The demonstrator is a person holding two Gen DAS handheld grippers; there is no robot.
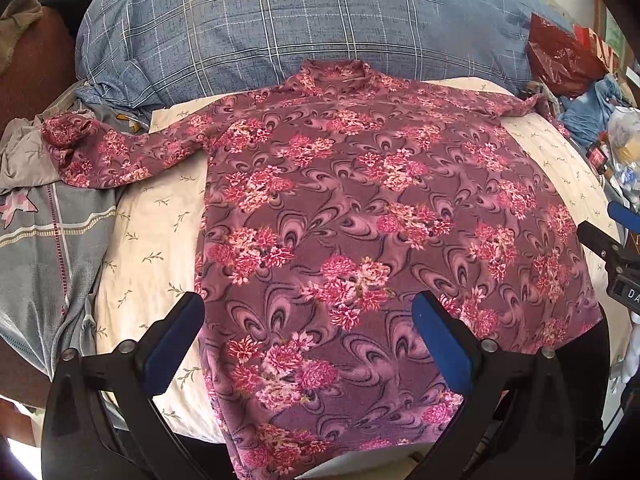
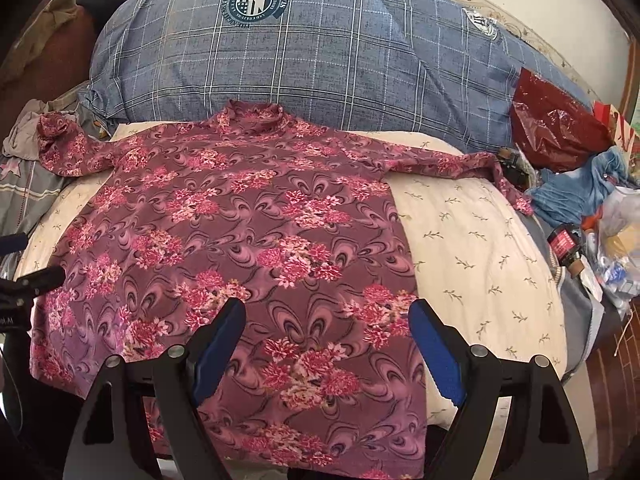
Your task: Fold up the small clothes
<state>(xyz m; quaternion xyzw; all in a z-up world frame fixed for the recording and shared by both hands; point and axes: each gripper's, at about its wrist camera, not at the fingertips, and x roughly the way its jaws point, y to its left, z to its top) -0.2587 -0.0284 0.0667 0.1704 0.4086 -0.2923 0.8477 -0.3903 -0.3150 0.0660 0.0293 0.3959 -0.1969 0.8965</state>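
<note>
A maroon long-sleeved top with pink flowers (image 1: 360, 208) lies flat on a cream leaf-print cushion (image 1: 148, 240), collar away from me and both sleeves spread out. It also shows in the right wrist view (image 2: 248, 240). My left gripper (image 1: 308, 304) is open and empty above the top's lower left part. My right gripper (image 2: 328, 312) is open and empty above the top's lower right part. The right gripper's tip shows at the right edge of the left wrist view (image 1: 608, 248). The left gripper's tip shows at the left edge of the right wrist view (image 2: 36, 280).
A big blue plaid pillow (image 2: 320, 60) lies behind the top. Grey clothes (image 1: 44, 240) are heaped at the left. A dark red plastic bag (image 2: 556, 128), blue cloth (image 2: 576, 192) and small clutter (image 2: 616, 248) sit at the right.
</note>
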